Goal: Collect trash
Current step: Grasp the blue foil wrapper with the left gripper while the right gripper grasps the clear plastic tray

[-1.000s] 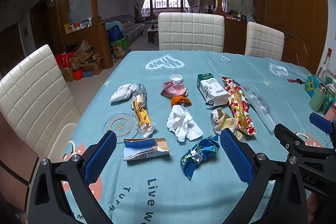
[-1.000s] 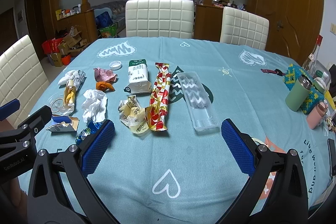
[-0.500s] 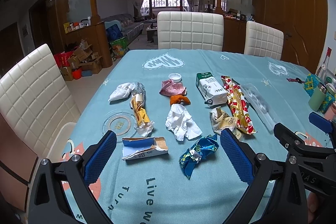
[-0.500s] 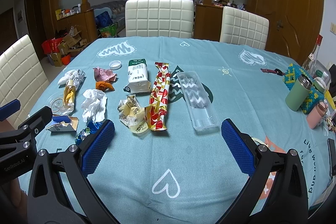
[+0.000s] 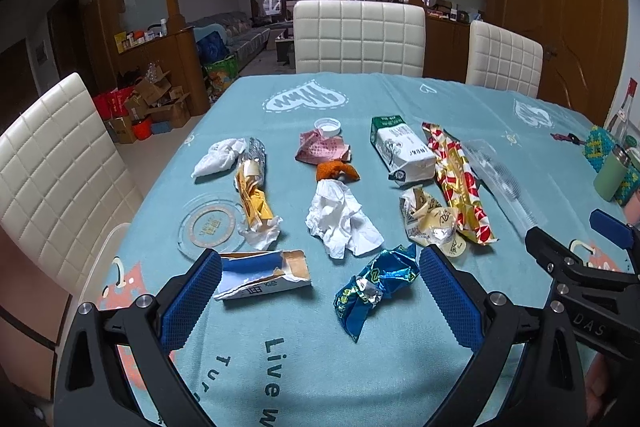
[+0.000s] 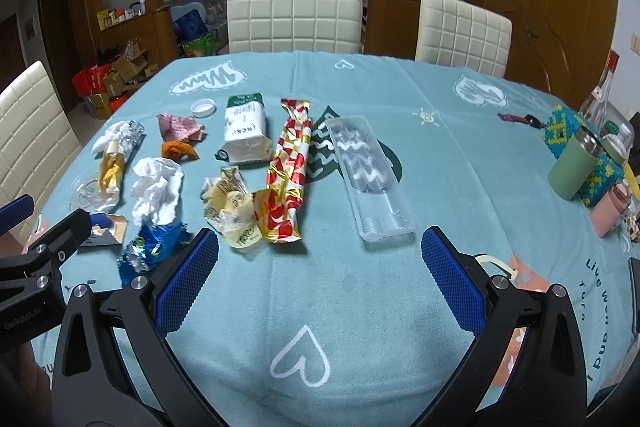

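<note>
Trash lies scattered on a teal tablecloth (image 5: 360,367). In the left wrist view my left gripper (image 5: 320,263) is open and empty, just short of a torn blue-and-white box (image 5: 262,279) and a crumpled blue foil wrapper (image 5: 372,287). Beyond lie a white tissue (image 5: 340,223), an orange scrap (image 5: 336,171), a milk carton (image 5: 402,151) and a red-gold wrapper (image 5: 456,179). My right gripper (image 6: 320,247) is open and empty, near the red-gold wrapper (image 6: 290,175), a yellow crumpled wrapper (image 6: 232,211) and a clear plastic tray (image 6: 368,179).
White padded chairs (image 5: 358,39) stand around the table. A green flask (image 6: 574,163), a pink cup (image 6: 610,211) and a beaded holder (image 6: 576,135) stand at the right edge. A clear round lid (image 5: 210,227) lies at the left. A bottle cap (image 5: 328,125) lies farther back.
Both grippers have stayed open. The left view has crept slightly closer to the trash; the right view is nearly unchanged.
</note>
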Motion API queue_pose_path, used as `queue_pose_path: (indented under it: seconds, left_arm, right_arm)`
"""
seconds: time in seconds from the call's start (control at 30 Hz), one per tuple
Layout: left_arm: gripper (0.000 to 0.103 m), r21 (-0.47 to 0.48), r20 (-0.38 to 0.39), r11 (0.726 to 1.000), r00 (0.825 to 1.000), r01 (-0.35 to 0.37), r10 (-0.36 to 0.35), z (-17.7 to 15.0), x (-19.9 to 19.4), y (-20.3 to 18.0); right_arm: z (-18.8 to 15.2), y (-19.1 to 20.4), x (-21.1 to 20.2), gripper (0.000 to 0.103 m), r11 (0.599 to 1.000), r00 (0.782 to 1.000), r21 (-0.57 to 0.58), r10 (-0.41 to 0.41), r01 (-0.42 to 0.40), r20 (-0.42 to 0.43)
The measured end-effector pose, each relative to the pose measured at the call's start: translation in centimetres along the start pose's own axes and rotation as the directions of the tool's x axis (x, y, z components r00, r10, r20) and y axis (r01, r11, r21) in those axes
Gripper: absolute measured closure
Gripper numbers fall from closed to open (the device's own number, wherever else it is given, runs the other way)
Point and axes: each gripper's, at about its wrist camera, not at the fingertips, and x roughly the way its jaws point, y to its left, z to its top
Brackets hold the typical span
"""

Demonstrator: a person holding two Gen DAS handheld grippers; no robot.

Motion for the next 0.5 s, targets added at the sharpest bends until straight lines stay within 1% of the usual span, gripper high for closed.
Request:
queue_pose_path:
  seconds: [0.1, 0.23, 0.33, 0.4, 0.5]
  left_arm:
    - [0.006, 0.03, -0.023, 1.0, 1.0, 0.006, -0.005, -0.6, 0.8, 0.0]
    - [0.006, 0.069, -0.062, 0.997, 0.998, 0.028, -0.023, -2.3, 1.9, 0.4]
    - [0.006, 0.081, -0.084, 0.995, 0.995, 0.051, -0.044, -2.6, 2.4, -0.1]
    - [0.006, 0.104, -0.083, 0.993, 0.995, 0.062, -0.053, -2.4, 2.6, -1.1]
    - [0.006, 0.139, -0.079, 0.988, 0.996, 0.059, -0.048, -2.0, 3.1, -2.4]
  right_arm:
    - [-0.4, -0.9, 1.1, 0.003, 1.0, 1.0, 0.01, -0.011, 0.012, -0.024]
    - [-1.3, -2.5, 3.3, 0.003, 0.999, 0.996, 0.049, 0.004, 0.001, -0.094]
    - [-2.0, -3.1, 5.4, 0.003, 0.998, 0.989, 0.059, 0.012, -0.003, -0.148]
    - [-2.1, -3.3, 6.4, 0.003, 0.998, 0.986, 0.065, 0.023, -0.012, -0.167]
    - [-2.0, -3.4, 7.0, 0.003, 0.999, 0.987, 0.054, 0.019, -0.01, -0.161]
